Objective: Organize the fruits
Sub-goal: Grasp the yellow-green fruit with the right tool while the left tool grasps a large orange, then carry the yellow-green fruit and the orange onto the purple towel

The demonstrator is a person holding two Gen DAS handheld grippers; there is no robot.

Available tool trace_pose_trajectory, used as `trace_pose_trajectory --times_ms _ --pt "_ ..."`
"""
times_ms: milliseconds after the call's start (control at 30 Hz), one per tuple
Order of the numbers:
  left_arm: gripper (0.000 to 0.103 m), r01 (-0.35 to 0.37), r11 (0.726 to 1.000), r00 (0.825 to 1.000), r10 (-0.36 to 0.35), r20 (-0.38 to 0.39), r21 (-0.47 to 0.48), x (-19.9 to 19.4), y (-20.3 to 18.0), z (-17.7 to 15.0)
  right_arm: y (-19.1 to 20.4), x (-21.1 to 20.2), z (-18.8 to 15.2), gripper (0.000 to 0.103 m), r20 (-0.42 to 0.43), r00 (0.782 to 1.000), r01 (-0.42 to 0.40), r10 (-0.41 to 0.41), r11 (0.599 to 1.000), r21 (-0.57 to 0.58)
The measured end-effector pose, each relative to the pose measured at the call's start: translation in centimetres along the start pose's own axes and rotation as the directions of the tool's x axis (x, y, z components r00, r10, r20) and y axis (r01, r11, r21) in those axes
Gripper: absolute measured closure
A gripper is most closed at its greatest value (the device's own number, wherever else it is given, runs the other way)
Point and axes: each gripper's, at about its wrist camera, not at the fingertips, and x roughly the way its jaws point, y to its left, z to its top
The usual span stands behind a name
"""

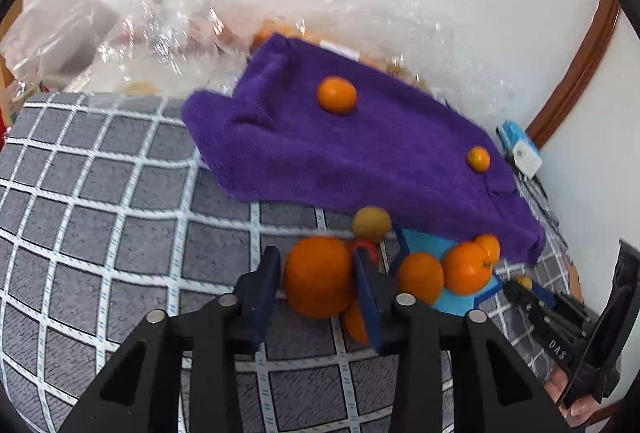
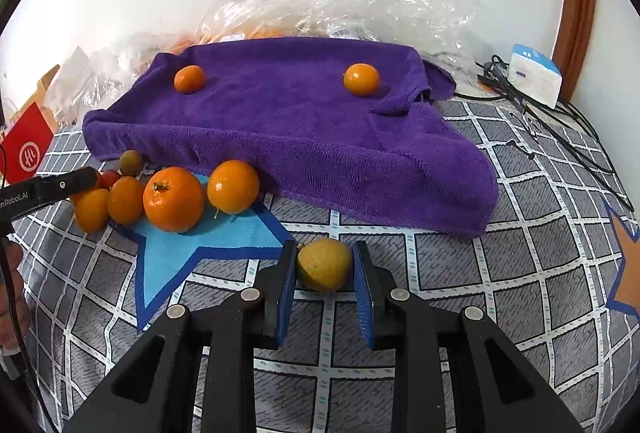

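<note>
My left gripper (image 1: 317,253) is shut on a large orange (image 1: 318,277) just above the grey checked cloth (image 1: 120,233). In the right wrist view my right gripper (image 2: 325,247) is shut on a yellow-green fruit (image 2: 324,264) that rests on the cloth beside a blue star patch (image 2: 168,253). Several oranges (image 2: 173,199) cluster on and beside the star, with a small brownish fruit (image 2: 131,162) and a red one (image 2: 109,177) behind them. A purple towel (image 2: 280,121) carries two small oranges (image 2: 190,79) (image 2: 361,79). The left gripper's finger (image 2: 68,185) reaches into the cluster.
Crumpled clear plastic bags (image 2: 320,1) lie behind the towel against the white wall. A white and blue box (image 2: 534,75) with black cables (image 2: 560,121) sits at the far right. A red box (image 2: 30,153) stands at the left, and an orange star patch (image 2: 628,273) marks the right edge.
</note>
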Motion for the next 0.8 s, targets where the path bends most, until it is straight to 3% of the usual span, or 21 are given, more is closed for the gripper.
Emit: trace_pose_trajectory --times_ms 200,267,367,567,800 --pt "0.065 -0.059 0.997 0.998 0.059 0.004 0.058 0.6 -1.1 -0.5 -0.2 0.0 -0.1 0.076 0.002 1.0 -0.011 0.011 1.0 0.006" --pt "0.068 -0.074 0.995 0.997 0.074 0.008 0.067 0.5 -1.1 -0.4 -0.3 -0.1 -0.1 0.076 0.005 1.0 -0.014 0.014 1.0 0.009" --pt "0.069 -0.07 0.997 0.997 0.07 0.014 0.038 0.1 -0.6 -0.3 -0.3 -0.4 -0.2 0.076 0.021 1.0 -0.006 0.006 1.0 0.008" --pt "0.068 -0.135 0.99 0.99 0.134 0.033 0.039 0.2 -0.5 -0.4 -0.1 -0.7 -0.4 0.076 0.03 0.999 0.013 -0.013 1.0 -0.002" --pt "0.068 -0.25 0.955 0.968 0.246 0.049 0.159 0.9 -2.4 -1.1 0.0 -0.2 -0.4 0.076 0.0 1.0 0.006 -0.006 1.0 -0.011"
